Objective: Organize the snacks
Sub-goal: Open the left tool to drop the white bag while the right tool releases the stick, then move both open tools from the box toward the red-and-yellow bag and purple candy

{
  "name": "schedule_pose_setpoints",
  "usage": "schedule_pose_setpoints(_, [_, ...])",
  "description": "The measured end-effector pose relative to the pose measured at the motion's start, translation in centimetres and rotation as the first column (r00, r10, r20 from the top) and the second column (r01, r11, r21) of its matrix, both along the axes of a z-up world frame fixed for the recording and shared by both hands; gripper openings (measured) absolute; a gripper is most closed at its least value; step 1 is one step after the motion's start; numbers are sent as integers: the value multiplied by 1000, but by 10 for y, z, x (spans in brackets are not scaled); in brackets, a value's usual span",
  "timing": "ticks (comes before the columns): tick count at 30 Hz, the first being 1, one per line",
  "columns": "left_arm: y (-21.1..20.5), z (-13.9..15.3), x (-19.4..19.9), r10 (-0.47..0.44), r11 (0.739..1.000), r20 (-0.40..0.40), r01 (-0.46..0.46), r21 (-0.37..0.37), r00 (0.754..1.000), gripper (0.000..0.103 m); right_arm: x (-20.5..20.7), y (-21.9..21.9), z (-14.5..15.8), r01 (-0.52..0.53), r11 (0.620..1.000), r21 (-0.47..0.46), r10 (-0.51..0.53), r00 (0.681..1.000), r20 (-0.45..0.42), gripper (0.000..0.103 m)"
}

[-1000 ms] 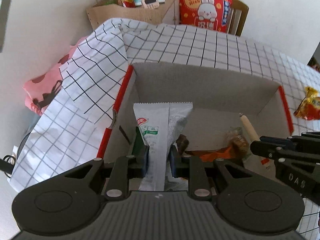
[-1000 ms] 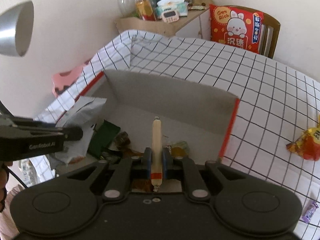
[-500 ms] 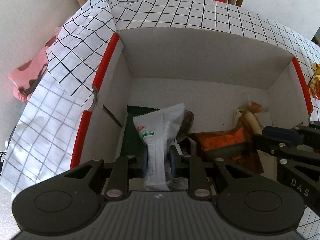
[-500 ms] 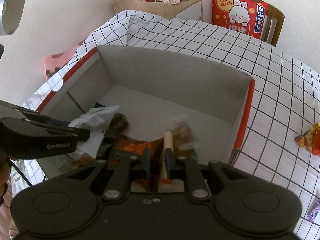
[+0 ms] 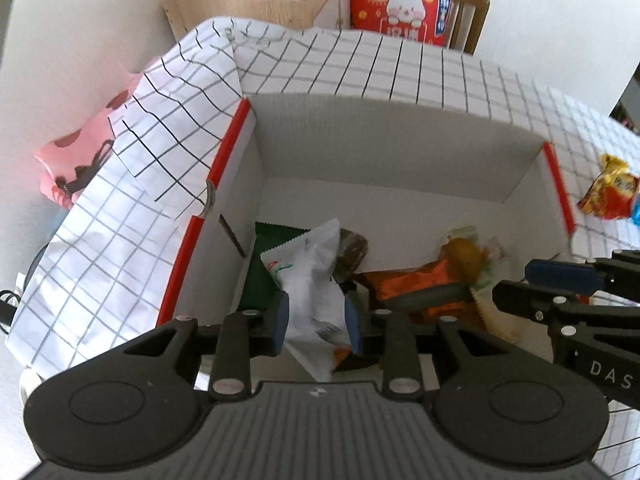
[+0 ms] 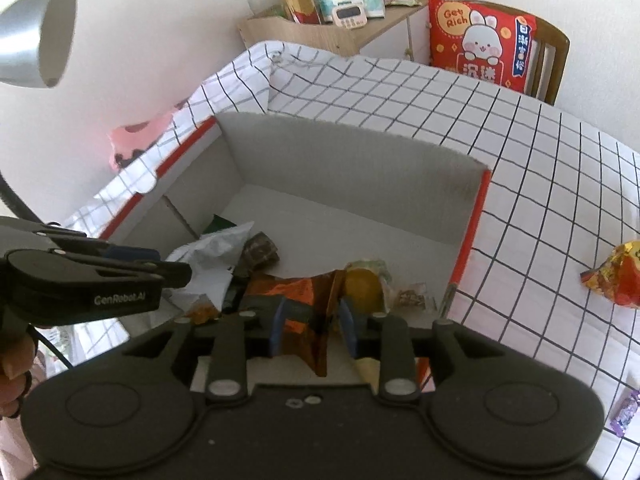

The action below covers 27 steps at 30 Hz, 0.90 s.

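Snacks lie gathered in the cardboard box (image 5: 384,160) at the centre of both views. Left gripper (image 5: 316,320): jaws parted to a moderate gap, with the white packet (image 5: 312,280) standing loosely between the pads; the fingers appear no longer to press it, so the packet is judged released, resting on the pile inside the box. A dark green packet (image 5: 260,272) lies flat just left of it, against the box's left wall. Right gripper (image 6: 312,328): jaws likewise apart, holding nothing; the orange wrapper (image 6: 296,300) shows through the gap, lying on the box floor beneath. A pale sausage stick (image 5: 500,320) rests at the lower right of the left view, beside the wrapper, apparently set down. Both tools point down into the box from its near side, side by side, which lets each drop its item without crossing the other.

Outward, on the checked tablecloth (image 6: 520,160), a red-and-yellow snack bag (image 6: 616,276) sits at the right edge of the frame and a small purple candy (image 6: 624,412) at lower right, both well apart from the box and not yet sorted. A red rabbit cushion (image 6: 480,40) leans on a chair at upper right.
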State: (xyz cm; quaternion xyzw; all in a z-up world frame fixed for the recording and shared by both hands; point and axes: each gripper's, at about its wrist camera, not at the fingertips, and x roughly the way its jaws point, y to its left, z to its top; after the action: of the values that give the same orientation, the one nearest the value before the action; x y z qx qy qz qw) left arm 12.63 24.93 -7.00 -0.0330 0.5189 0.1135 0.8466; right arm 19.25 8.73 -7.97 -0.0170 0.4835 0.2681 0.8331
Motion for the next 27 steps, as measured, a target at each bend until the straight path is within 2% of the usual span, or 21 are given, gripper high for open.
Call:
schedule_pose_setpoints(8, [-27, 35, -29, -1, 1000, 112, 4, -20, 994, 29, -23, -26, 31, -8, 998, 63, 5, 999, 44, 40])
schedule_pose_setpoints(19, [-84, 69, -54, -49, 997, 229, 62, -53, 972, 30, -50, -84, 64, 40, 990, 132, -53, 994, 92, 50])
schedule_pose_setpoints(21, [-97, 73, -56, -68, 995, 241, 84, -58, 968, 38, -54, -99, 69, 56, 988, 143, -70, 992, 101, 53])
schedule_pose_setpoints(22, [-104, 75, -57, -78, 994, 252, 95, -57, 965, 50, -57, -107, 71, 63, 987, 150, -79, 991, 104, 54])
schedule_pose_setpoints(23, [-111, 77, -58, -87, 993, 265, 105, -55, 960, 55, -59, -113, 73, 70, 986, 153, -87, 990, 108, 55])
schedule_pose_setpoints(27, [-142, 81, -57, -131, 987, 293, 152, -52, 947, 55, -67, -143, 79, 98, 983, 155, -119, 984, 132, 60])
